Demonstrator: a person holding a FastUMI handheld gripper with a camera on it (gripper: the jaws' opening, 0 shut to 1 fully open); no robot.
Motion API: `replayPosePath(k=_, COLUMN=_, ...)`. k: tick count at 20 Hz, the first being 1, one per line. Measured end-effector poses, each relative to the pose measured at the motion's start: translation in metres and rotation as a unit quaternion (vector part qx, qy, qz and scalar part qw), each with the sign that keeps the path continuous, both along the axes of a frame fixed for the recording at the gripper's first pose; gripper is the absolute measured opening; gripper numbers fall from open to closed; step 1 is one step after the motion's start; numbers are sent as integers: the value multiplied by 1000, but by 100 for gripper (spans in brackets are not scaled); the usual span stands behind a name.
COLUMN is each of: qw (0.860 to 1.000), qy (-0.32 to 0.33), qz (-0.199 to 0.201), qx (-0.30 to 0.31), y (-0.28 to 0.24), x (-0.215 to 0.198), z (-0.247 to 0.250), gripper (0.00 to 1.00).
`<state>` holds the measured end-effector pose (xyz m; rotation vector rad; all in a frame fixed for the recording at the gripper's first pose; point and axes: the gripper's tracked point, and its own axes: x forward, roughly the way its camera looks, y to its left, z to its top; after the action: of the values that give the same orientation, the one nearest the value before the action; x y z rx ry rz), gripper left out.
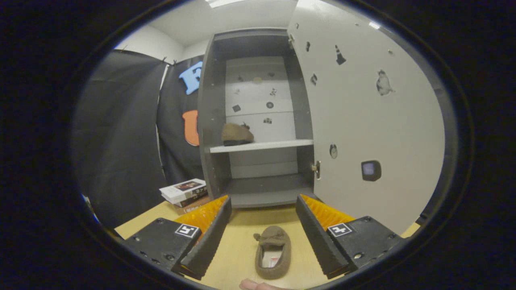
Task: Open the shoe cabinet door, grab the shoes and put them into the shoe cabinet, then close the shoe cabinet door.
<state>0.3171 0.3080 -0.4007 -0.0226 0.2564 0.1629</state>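
Observation:
The dark shoe cabinet [209, 121] stands ahead with its pale door [363, 121] swung wide open to the right. One brown slipper [237, 135] rests on the left of the white middle shelf [278, 145]. A second brown slipper [273, 252] lies on the wooden table [238, 245], toe toward the cabinet, between my fingers and lower than their tips. My gripper [264, 201] is open and holds nothing, its tips just short of the cabinet's bottom shelf [266, 191].
A small stack of books [186, 192] lies on the table left of the cabinet. Black cloth wall [121, 133] hangs to the left. A fingertip of a person's hand [254, 285] shows just behind the slipper on the table.

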Motion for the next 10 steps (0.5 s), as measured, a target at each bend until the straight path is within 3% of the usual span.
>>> replayPosePath(k=3, qw=997, qy=72, qz=-6, qx=-32, y=-1, x=8, z=-65, gripper=100)
replayPosePath(k=7, qw=984, qy=173, qz=16, qx=-47, y=15, x=3, z=-142, gripper=97)
replayPosePath(k=9, qw=979, qy=197, qz=35, qx=-36, y=19, x=5, z=-167, gripper=92)
replayPosePath(k=10, qw=978, qy=200, qz=37, qx=-38, y=17, x=10, z=-177, gripper=83)
